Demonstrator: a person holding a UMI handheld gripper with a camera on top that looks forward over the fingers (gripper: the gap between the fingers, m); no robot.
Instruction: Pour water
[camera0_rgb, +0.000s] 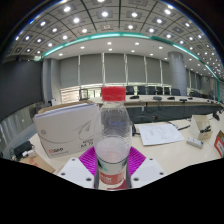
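Note:
A clear plastic water bottle (113, 135) with a red cap and a red-and-white label stands upright between my fingers. My gripper (112, 165) is shut on the bottle, its purple pads (88, 160) pressing the lower body from both sides. The bottle looks lifted above the table. A white paper cup (201, 125) stands on the table beyond and to the right of the bottle.
A white box (66, 128) with print sits just left of the bottle. A sheet of paper (158, 133) lies on the light wooden table (185, 152) to the right. Rows of desks and chairs fill the room behind, under a lit ceiling.

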